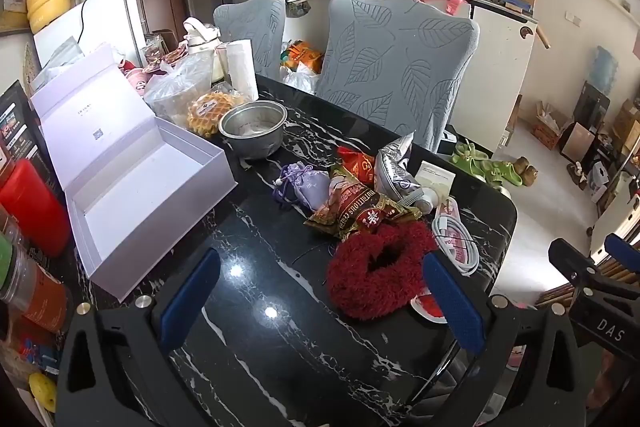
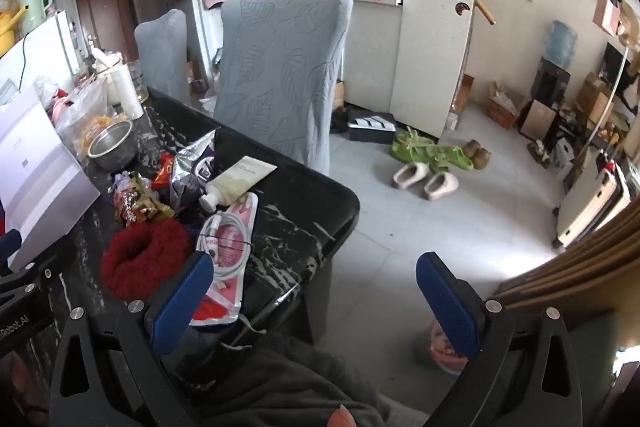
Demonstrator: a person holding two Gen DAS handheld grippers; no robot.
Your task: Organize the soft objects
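Left gripper spread wide, blue pads holding nothing, hovering low over the black marbled tabletop. Right gripper likewise spread wide and empty, out past the tabletop's near corner, with floor tiles between its pads and its left finger over the pink pouch.

Red fluffy ring flat on the tabletop just ahead of the left gripper's right finger, close to it; touching or not, cannot tell. Behind the ring, a brown-and-gold snack bag lying against it. Lavender drawstring pouch left of the snack bag, a red packet and a crinkled silver bag further back. Cream tube on the right of the pile, cap toward the camera. White coiled cable lying atop the pink pouch, beside the ring.

White box open on the left of the tabletop, lid propped upright, interior bare. Steel bowl behind the box's far corner. Two grey leaf-patterned chairs along the tabletop's far edge
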